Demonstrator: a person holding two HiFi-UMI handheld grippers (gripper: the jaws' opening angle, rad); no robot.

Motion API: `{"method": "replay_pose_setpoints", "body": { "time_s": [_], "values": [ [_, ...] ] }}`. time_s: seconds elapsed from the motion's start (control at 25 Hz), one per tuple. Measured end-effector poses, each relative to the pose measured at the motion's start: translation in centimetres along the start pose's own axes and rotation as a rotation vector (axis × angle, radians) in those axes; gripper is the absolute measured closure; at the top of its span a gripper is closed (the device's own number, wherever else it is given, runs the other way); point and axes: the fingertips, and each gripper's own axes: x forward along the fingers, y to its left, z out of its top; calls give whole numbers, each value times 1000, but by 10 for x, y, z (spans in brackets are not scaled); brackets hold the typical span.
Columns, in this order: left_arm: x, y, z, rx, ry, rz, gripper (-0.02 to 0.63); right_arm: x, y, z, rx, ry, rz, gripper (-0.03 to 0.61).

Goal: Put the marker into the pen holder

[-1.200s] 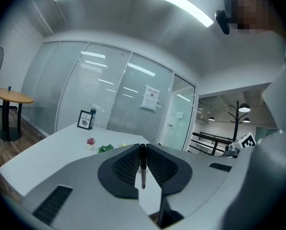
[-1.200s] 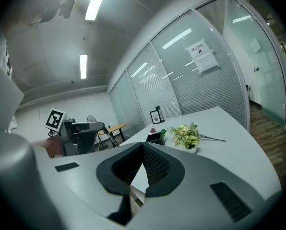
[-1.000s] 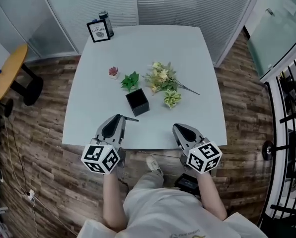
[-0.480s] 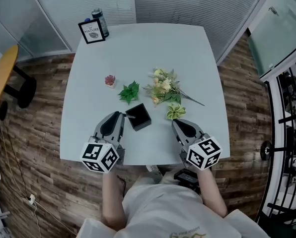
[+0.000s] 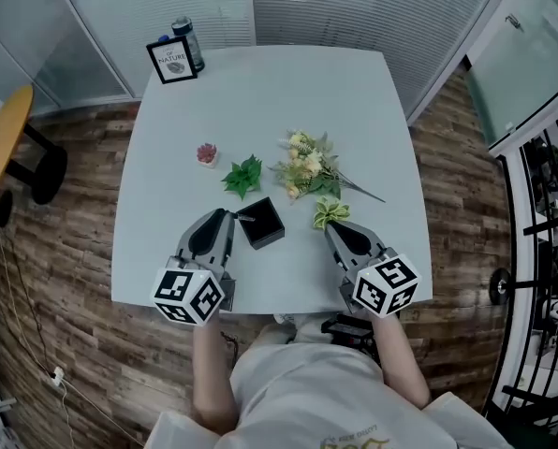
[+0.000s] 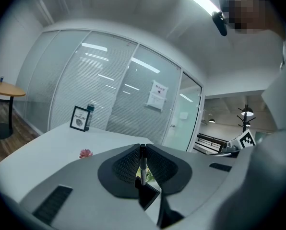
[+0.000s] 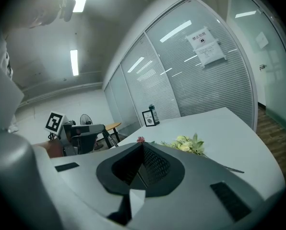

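My left gripper (image 5: 226, 214) is shut on a thin black marker (image 5: 244, 219), which sticks out to the right from its tip. The marker's free end reaches the near-left edge of the black square pen holder (image 5: 263, 224) on the white table (image 5: 260, 92). In the left gripper view the marker (image 6: 142, 163) stands upright, pinched between the pads, with the holder (image 6: 150, 195) just below it. My right gripper (image 5: 330, 229) hovers to the right of the holder. Its jaws (image 7: 142, 164) meet with nothing between them.
A bunch of pale flowers (image 5: 307, 166), a green sprig (image 5: 244, 173) and a yellow-green bloom (image 5: 328, 211) lie just beyond the holder. A small pink flower (image 5: 207, 152) sits further left. A framed sign (image 5: 171, 62) and a bottle (image 5: 186, 40) stand at the far left corner.
Both grippers came forward over the table, and the marker's end went from short of the holder to its edge. Over the last half second almost nothing moved.
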Motion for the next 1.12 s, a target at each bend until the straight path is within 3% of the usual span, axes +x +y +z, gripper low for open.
{"method": "replay_pose_setpoints", "body": {
  "time_s": [0.36, 1.12],
  "values": [
    [10, 3, -7, 14, 19, 15, 568, 12, -4, 4, -3, 6, 32, 561],
    [46, 19, -67, 68, 183, 68, 568, 41, -31, -6, 14, 59, 27, 561]
  ]
}}
